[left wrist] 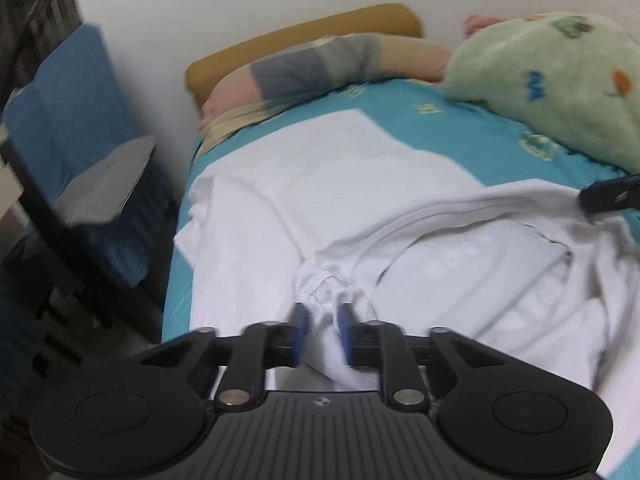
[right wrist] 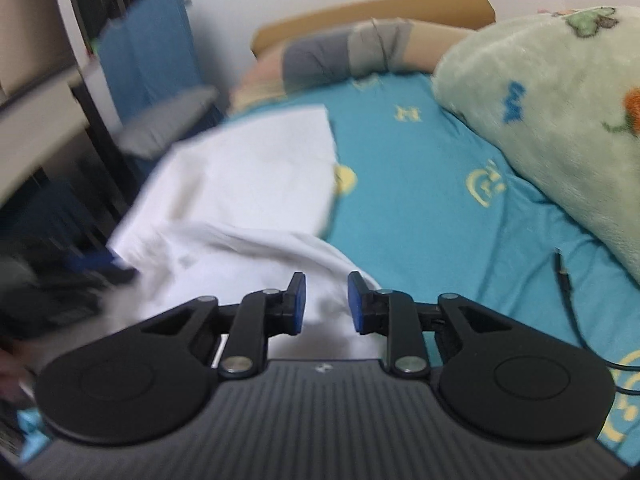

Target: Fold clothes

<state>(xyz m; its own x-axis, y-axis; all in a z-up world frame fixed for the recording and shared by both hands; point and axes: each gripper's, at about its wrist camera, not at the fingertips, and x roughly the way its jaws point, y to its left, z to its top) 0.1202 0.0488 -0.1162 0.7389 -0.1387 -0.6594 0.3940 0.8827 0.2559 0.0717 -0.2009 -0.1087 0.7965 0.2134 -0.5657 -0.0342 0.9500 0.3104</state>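
Observation:
A white T-shirt [left wrist: 328, 200] lies spread on a teal bed sheet [left wrist: 460, 128], its neck opening toward me. My left gripper [left wrist: 324, 316] is shut on a bunched fold of the shirt near the collar seam. The right gripper shows at the right edge of the left wrist view [left wrist: 612, 196], touching the shirt's collar edge. In the right wrist view the right gripper [right wrist: 326, 292] has its blue pads a little apart with white shirt cloth [right wrist: 248, 184] lying between and under them; a firm hold does not show. That view is blurred by motion.
A green plush blanket [left wrist: 552, 80] is heaped at the right. A person's arm in a grey sleeve [left wrist: 312, 68] lies across the far end by a tan headboard [left wrist: 304, 36]. A blue-draped chair [left wrist: 76, 128] stands left of the bed. A black cable [right wrist: 576, 312] lies on the sheet.

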